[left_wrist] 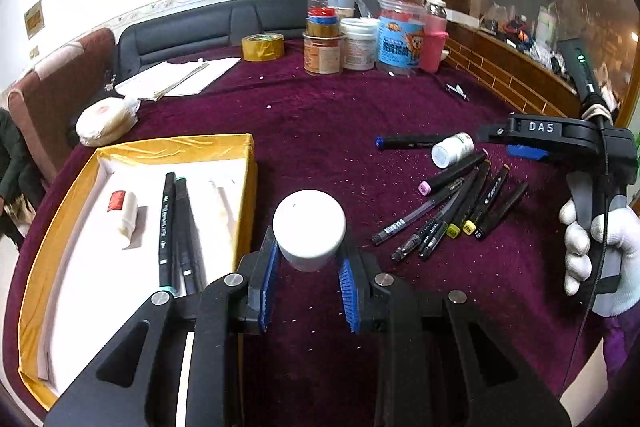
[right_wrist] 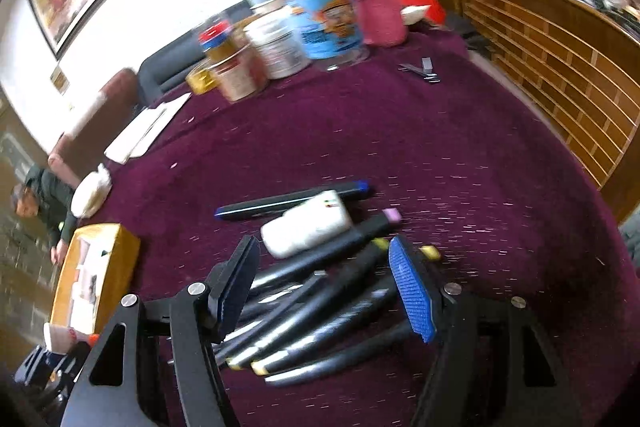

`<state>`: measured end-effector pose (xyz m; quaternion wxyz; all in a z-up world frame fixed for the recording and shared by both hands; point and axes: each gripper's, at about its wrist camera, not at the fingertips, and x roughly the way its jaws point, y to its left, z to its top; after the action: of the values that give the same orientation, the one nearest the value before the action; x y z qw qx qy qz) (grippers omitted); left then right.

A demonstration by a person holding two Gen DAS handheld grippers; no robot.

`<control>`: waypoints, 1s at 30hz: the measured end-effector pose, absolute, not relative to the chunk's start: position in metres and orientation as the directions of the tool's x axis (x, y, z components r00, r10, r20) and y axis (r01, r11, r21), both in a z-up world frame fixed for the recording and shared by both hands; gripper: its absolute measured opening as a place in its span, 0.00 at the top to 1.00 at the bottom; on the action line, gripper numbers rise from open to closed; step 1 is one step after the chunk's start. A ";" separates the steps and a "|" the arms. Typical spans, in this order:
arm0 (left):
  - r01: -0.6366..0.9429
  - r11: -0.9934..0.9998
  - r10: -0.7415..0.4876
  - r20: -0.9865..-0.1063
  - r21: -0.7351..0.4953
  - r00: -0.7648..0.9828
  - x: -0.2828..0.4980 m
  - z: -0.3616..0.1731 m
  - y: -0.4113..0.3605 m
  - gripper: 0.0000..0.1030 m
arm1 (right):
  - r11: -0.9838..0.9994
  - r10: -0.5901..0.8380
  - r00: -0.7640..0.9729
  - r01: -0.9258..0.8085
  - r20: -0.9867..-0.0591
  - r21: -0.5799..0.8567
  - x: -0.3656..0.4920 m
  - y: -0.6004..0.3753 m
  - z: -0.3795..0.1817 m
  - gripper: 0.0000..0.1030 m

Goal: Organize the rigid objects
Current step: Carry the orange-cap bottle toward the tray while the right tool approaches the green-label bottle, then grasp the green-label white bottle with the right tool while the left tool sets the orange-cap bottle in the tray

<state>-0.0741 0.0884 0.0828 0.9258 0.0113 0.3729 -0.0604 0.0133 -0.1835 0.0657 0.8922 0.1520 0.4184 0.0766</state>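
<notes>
White jar clamped btwn left gripper pads.

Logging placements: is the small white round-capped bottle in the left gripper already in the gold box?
Out. The white bottle sits clamped between the left gripper pads, right of the gold box, over purple cloth.

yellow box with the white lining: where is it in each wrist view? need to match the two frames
Left wrist: yellow box fills the lower left, markers and a small bottle lying inside, just left of the left gripper, which is shut on a white jar.
Right wrist: the box sits small at the left edge, left of the open right gripper.
Shared landmark: the blue-labelled jar at the table's far side.
</notes>
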 end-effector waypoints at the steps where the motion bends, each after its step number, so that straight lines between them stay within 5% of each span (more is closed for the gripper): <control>1: 0.115 0.993 -0.107 -0.690 -0.035 0.716 -0.075 0.083 0.093 0.77 | 0.938 0.285 0.617 -0.020 -0.733 0.347 0.017 -0.178 0.066 0.40; 11: 0.050 0.992 -0.114 -0.665 -0.115 0.738 -0.086 0.090 0.144 0.76 | 0.906 0.325 0.516 0.070 -0.793 0.417 0.057 -0.153 0.043 0.40; 18: 0.015 0.988 -0.116 -0.670 -0.155 0.733 -0.086 0.085 0.162 0.76 | 0.940 0.203 0.490 0.147 -0.848 0.309 0.083 -0.141 0.035 0.40; 24: -0.017 0.986 -0.100 -0.681 -0.164 0.726 -0.084 0.081 0.176 0.76 | 0.863 0.286 0.505 0.233 -0.814 0.448 0.095 -0.159 0.025 0.39; 26: -0.028 0.986 -0.094 -0.681 -0.166 0.726 -0.084 0.081 0.180 0.76 | 0.841 0.306 0.506 0.253 -0.806 0.478 0.096 -0.166 0.024 0.42; 28: -0.037 0.985 -0.090 -0.681 -0.169 0.727 -0.086 0.082 0.185 0.76 | 0.851 0.279 0.504 0.265 -0.817 0.454 0.094 -0.170 0.024 0.67; 30: -0.055 0.983 -0.082 -0.684 -0.176 0.725 -0.086 0.082 0.194 0.76 | 0.850 0.287 0.507 0.257 -0.813 0.460 0.091 -0.177 0.023 0.71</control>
<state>-0.0857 0.1939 0.0820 0.9241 -0.0925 0.3708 -0.0075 0.0909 -0.1766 0.0231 0.8238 0.2736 0.4964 0.0091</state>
